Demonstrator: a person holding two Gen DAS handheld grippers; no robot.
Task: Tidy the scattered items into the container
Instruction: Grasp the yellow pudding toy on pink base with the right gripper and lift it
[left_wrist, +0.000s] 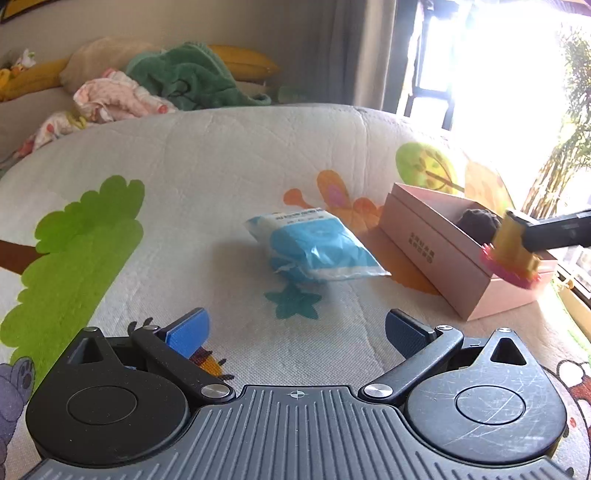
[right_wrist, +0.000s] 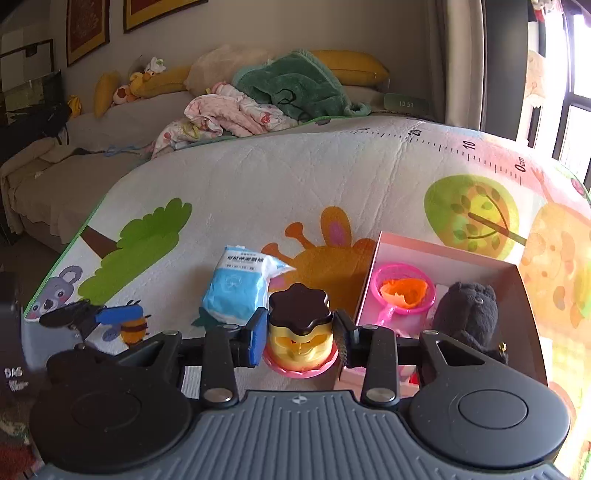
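My right gripper (right_wrist: 300, 338) is shut on a yellow toy cup (right_wrist: 300, 341) with a dark brown flower-shaped lid and a pink base. It holds the cup just left of the pink box (right_wrist: 384, 245). Inside the box lie a pink scoop holding an orange piece (right_wrist: 404, 290) and a black plush toy (right_wrist: 467, 310). A blue and white packet (right_wrist: 240, 286) rests on the mat left of the box. In the left wrist view the packet (left_wrist: 314, 247) lies ahead of my left gripper (left_wrist: 295, 330), which is open and empty. There the yellow cup (left_wrist: 515, 249) hangs over the box's (left_wrist: 436, 258) near end.
The printed play mat (left_wrist: 203, 155) covers the bed. A heap of pink and green clothes (right_wrist: 273, 103) and yellow pillows sit behind it. A bright window (left_wrist: 498, 66) stands at the right, past the mat's edge.
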